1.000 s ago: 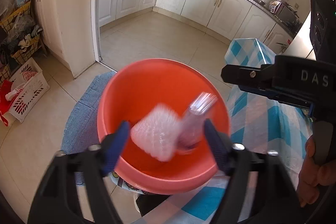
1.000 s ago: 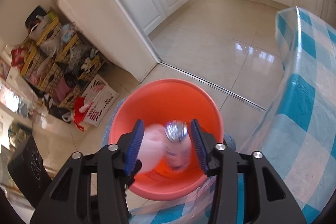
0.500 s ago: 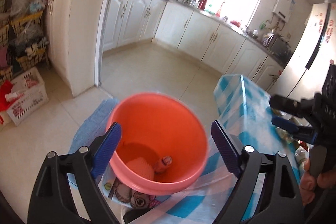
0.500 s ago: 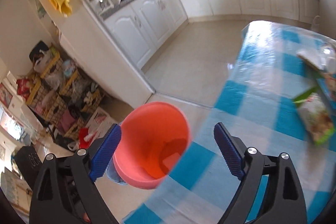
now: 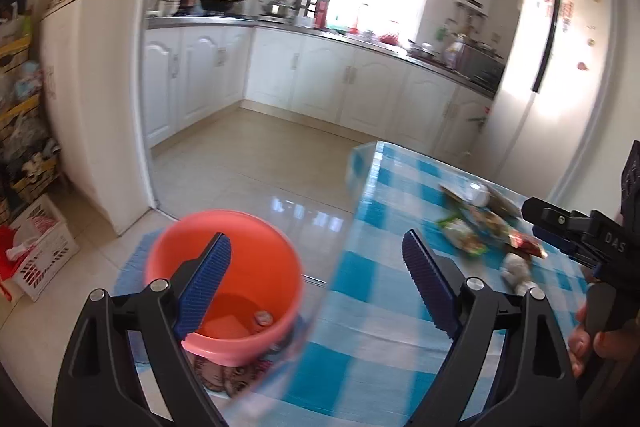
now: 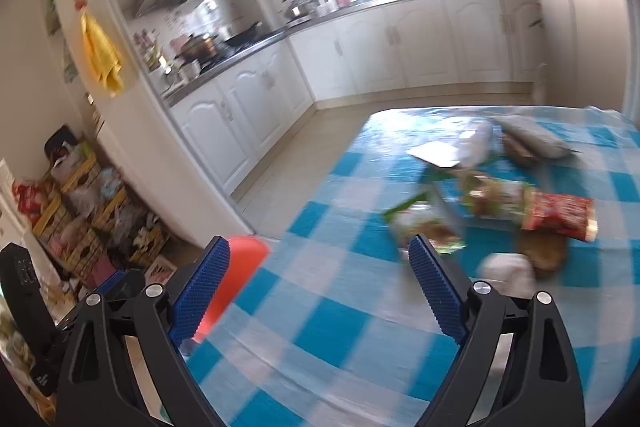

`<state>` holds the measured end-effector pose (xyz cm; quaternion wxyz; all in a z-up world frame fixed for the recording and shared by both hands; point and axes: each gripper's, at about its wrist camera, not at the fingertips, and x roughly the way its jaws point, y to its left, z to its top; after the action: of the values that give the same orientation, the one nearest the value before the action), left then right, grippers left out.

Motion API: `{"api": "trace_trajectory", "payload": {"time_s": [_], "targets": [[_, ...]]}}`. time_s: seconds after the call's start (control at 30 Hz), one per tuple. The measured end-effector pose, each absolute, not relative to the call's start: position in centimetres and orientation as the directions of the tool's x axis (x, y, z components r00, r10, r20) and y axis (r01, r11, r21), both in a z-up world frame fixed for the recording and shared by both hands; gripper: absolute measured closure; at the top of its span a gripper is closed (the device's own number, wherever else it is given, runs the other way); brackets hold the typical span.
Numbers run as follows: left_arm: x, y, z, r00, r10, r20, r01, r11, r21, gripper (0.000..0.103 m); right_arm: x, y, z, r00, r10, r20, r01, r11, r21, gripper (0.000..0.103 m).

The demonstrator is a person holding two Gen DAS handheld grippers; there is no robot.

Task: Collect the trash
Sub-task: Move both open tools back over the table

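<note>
Left wrist view: the left gripper (image 5: pixel 316 287) stands with its jaws spread wide and nothing between them, above the edge of a table covered by a blue-and-white checked cloth (image 5: pixel 384 311). Below and beside the table edge sits an orange bucket (image 5: pixel 280 263); at its bottom lie a small bottle (image 5: pixel 262 318) and a pale flat piece of trash (image 5: pixel 226 323), too blurred to tell more. Farther along the cloth lies a loose heap of wrappers (image 5: pixel 476 227). At the right margin a hand (image 5: pixel 600 339) holds the right gripper's black handle. Right wrist view: the right gripper (image 6: pixel 320 287) is likewise spread wide and empty, over the checked cloth (image 6: pixel 340 327). Ahead of it lie a red snack packet (image 6: pixel 556 213), a green-edged wrapper (image 6: pixel 424 227), a crumpled white wad (image 6: pixel 508 269) and a flat white card (image 6: pixel 434 151). The bucket's rim (image 6: pixel 244 255) shows behind the left finger.
</note>
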<state>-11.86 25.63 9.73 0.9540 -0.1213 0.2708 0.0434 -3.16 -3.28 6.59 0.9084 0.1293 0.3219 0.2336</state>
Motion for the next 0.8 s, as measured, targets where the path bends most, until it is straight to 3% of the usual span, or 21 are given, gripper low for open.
{"api": "trace_trajectory", "payload": {"time_s": [0.43, 0.8], "targets": [[-9.8, 16.4, 9.2, 0.776, -0.09, -0.624, 0.01, 0.991, -0.132, 0.015, -4.7, -17.6, 5.7, 0.775, 0.333, -0.537, -0.117, 0.911, 0.396, 0.012], [-8.0, 8.5, 8.1, 0.702, -0.216, -0.679, 0.166, 0.976, -0.139, 0.015, -3.4, -23.8, 3.3, 0.744, 0.311, -0.591, -0.027, 0.898, 0.438, 0.012]]}}
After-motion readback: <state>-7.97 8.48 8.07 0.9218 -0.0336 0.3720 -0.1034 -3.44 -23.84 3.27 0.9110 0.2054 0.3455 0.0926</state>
